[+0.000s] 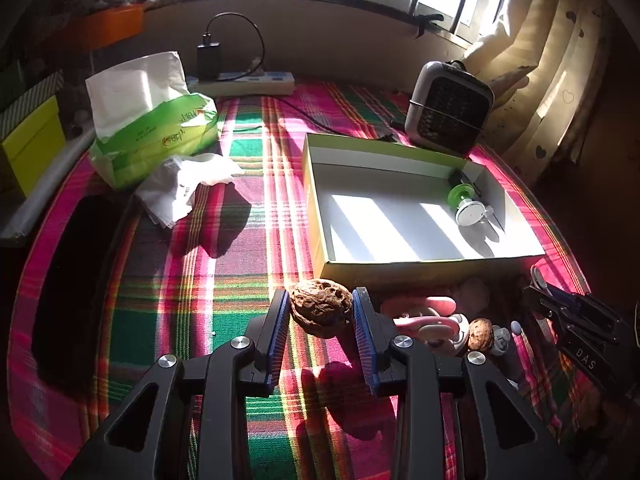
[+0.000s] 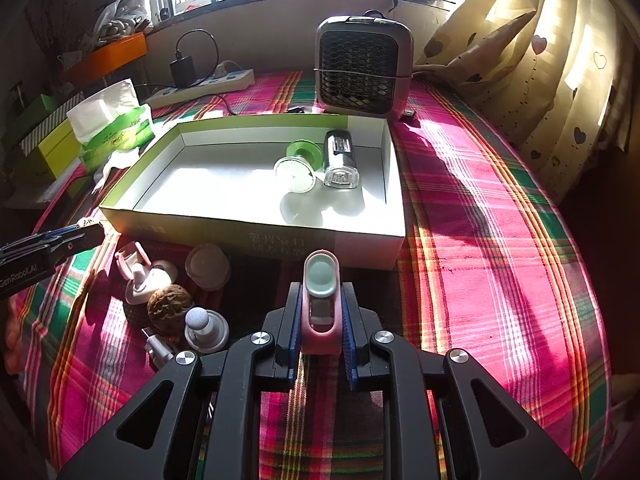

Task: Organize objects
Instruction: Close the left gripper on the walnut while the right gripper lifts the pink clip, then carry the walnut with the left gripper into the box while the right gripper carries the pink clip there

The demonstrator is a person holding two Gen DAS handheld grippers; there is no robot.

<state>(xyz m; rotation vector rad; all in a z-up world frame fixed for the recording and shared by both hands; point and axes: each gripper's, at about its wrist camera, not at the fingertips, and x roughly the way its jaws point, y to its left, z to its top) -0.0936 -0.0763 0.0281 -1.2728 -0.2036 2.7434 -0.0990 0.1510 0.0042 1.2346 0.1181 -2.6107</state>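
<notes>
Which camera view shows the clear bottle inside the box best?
The right wrist view: the clear bottle lies in full sight beside the green suction cup. In the left wrist view the cup hides most of it; only a dark end shows.

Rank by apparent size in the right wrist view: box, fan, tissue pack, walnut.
1. box, largest by far.
2. fan.
3. tissue pack.
4. walnut, smallest.
Fan and tissue pack sit farther back, so their true sizes are understated.
</notes>
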